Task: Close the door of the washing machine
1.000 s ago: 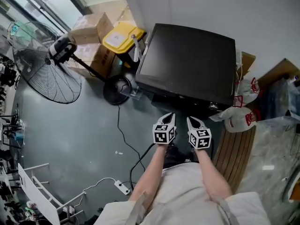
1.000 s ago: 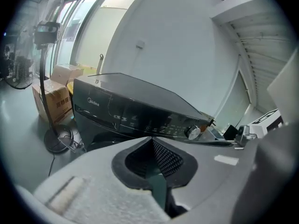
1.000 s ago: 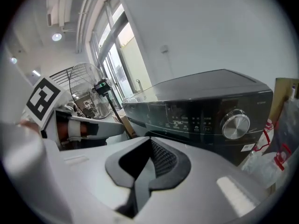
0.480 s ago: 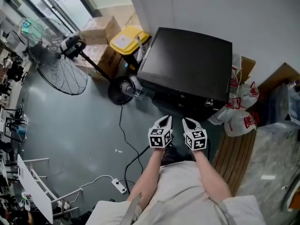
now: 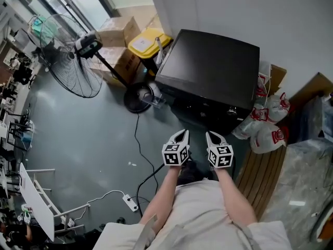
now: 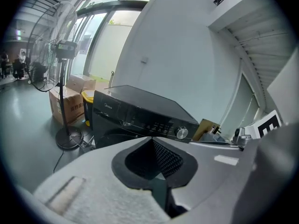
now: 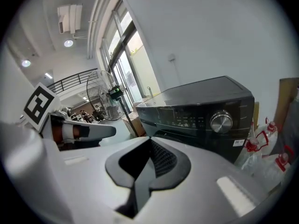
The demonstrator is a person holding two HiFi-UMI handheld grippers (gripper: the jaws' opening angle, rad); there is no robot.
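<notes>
The black washing machine (image 5: pixel 213 69) stands against the white wall, with its control panel and silver knob (image 7: pixel 221 122) facing me. My left gripper (image 5: pixel 181 135) and right gripper (image 5: pixel 212 136) hover side by side just in front of it, a short way off its front. Both are shut with nothing between the pads. In the left gripper view the machine (image 6: pixel 135 111) rises above the shut jaws (image 6: pixel 152 142). The right gripper view shows the same over its shut jaws (image 7: pixel 149 141). The jaws hide most of the door, so I cannot tell how it stands.
A standing fan (image 5: pixel 70 66) with a round base (image 5: pixel 138 99) is left of the machine, beside a yellow bin (image 5: pixel 148 41) and cardboard boxes (image 5: pixel 117 33). Plastic bags (image 5: pixel 268 132) and a slatted wooden board (image 5: pixel 260 176) lie to the right. A cable and power strip (image 5: pixel 130 202) cross the floor.
Both grippers have risen a little together and stayed shut. The head view has swung, so the fan and the boxes sit further into the picture.
</notes>
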